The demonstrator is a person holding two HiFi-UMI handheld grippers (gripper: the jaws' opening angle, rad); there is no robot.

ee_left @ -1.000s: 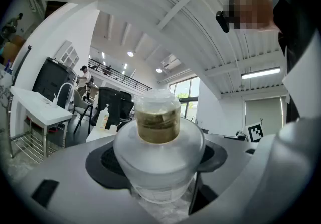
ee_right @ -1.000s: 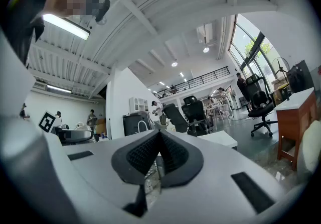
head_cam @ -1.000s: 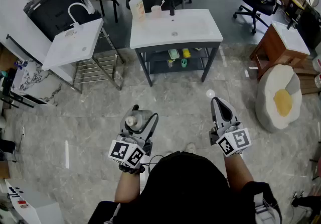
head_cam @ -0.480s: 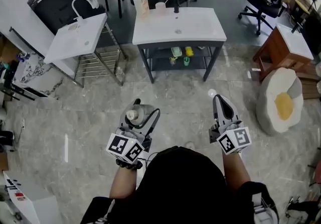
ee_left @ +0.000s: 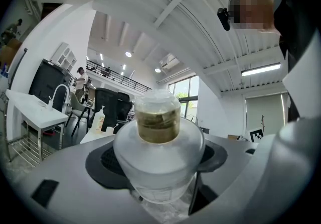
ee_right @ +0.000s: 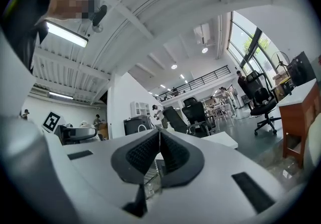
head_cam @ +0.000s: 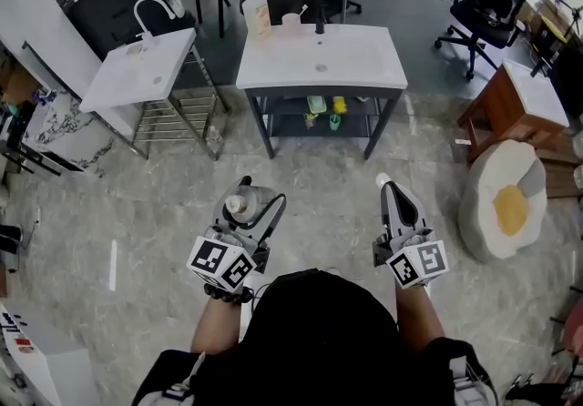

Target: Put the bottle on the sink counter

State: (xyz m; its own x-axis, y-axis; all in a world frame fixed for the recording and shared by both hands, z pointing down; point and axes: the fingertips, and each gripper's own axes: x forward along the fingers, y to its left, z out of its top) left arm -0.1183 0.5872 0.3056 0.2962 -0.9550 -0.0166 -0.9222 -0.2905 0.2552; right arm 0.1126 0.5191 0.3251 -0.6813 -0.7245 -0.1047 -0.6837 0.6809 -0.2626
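left tongs (head_cam: 260, 198) are clamping wide round the bottle (ee_left: 158, 142), carrying it; right tongs (head_cam: 385, 184) are hanging closed, empty. next is probably calling for reaching the sink surface (head_cam: 351, 56), upper centre.

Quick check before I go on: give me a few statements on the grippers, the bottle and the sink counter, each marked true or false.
1. The left gripper holds the bottle between its jaws. True.
2. The right gripper is carrying something too. False: its jaws are together with nothing between them.
3. The bottle already stands on the sink counter. False: it is in the left gripper, over the floor and short of the counter.
4. A soap dispenser and a cup stand along the counter's far edge. True.
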